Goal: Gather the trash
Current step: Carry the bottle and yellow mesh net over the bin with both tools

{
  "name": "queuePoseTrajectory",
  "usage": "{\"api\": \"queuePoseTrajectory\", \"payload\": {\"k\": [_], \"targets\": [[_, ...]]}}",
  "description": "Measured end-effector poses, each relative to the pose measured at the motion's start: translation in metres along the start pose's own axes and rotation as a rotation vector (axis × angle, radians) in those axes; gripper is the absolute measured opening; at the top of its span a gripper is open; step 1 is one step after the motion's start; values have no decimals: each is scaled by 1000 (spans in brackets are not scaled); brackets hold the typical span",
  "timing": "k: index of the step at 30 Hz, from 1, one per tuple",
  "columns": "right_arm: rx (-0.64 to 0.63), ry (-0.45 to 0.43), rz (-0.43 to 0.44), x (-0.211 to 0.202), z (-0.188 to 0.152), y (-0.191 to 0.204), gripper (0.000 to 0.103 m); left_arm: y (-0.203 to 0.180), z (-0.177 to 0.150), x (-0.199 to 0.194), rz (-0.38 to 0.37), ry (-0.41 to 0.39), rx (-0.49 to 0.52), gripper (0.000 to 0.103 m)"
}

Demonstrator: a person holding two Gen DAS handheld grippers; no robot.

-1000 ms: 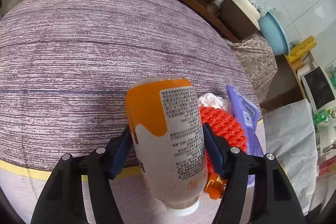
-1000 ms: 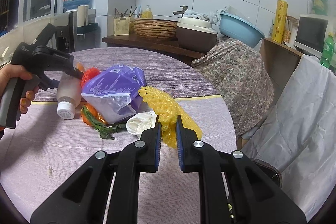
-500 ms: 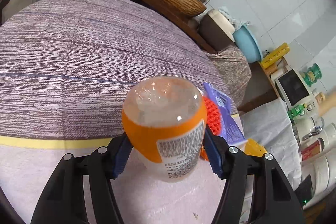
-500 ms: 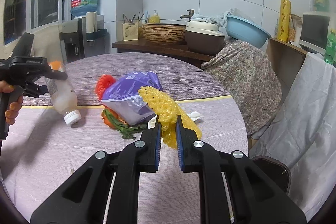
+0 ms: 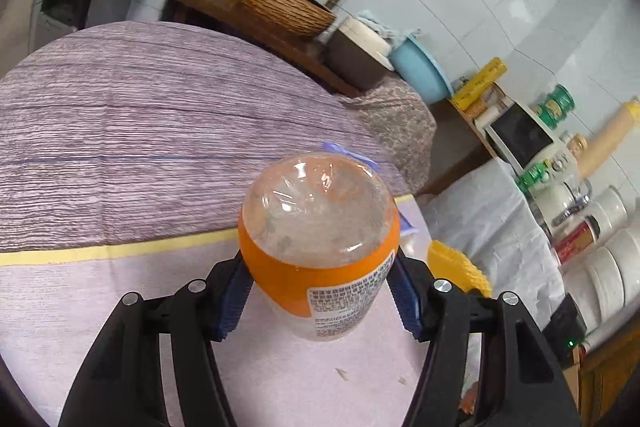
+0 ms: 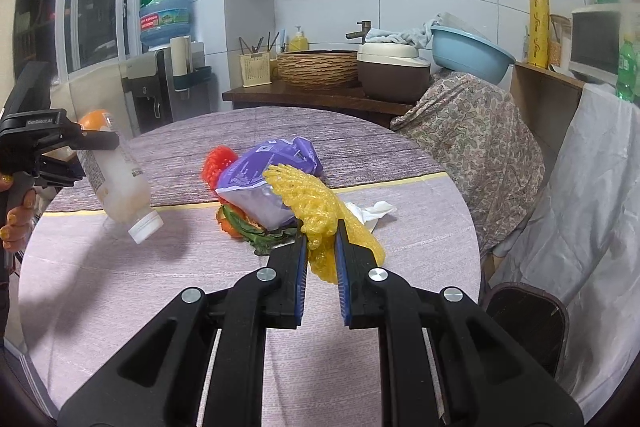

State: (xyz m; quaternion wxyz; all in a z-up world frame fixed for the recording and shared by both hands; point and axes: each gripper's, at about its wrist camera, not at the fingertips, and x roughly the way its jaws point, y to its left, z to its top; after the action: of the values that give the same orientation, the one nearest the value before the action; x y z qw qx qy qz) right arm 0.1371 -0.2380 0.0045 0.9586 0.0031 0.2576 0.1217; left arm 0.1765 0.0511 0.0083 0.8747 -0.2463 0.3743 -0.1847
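Observation:
My left gripper point(image 5: 320, 291) is shut on a clear plastic bottle point(image 5: 320, 243) with an orange label, held above the table, cap pointing down. The right wrist view shows the same bottle point(image 6: 116, 183) tilted at the left. My right gripper point(image 6: 322, 243) is shut on a yellow foam net point(image 6: 316, 211), lifted off the table. A purple bag point(image 6: 264, 179), a red foam net point(image 6: 216, 163), vegetable scraps point(image 6: 248, 231) and a white tissue point(image 6: 372, 211) lie in a pile on the round table point(image 6: 160, 307).
A dark bin point(image 6: 524, 323) stands by the table's right edge. A chair with floral cloth point(image 6: 472, 135) is behind the table. A wooden counter point(image 6: 312, 95) with a wicker basket, a rice cooker and a blue basin runs along the back wall.
My left gripper has lifted the bottle off the pile and pulled it left and up. My right gripper has raised the yellow net slightly and drawn back from the pile.

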Motion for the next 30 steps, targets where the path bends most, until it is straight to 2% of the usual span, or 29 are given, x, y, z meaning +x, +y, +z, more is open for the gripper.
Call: {"api": "queuePoseTrajectory", "payload": {"k": [6, 12, 23, 25, 30], "targets": [[55, 0, -4, -14, -9, -19, 14, -44, -19, 17, -78, 49, 89, 61], [126, -25, -68, -39, -23, -54, 14, -93, -37, 49, -162, 121, 159, 61], [282, 13, -306, -69, -69, -153, 14, -195, -67, 97, -291, 190, 313, 61], [278, 46, -382, -64, -82, -170, 14, -213, -75, 109, -295, 198, 351, 61], [323, 148, -456, -45, -120, -208, 14, -242, -92, 138, -298, 239, 396, 61]]}}
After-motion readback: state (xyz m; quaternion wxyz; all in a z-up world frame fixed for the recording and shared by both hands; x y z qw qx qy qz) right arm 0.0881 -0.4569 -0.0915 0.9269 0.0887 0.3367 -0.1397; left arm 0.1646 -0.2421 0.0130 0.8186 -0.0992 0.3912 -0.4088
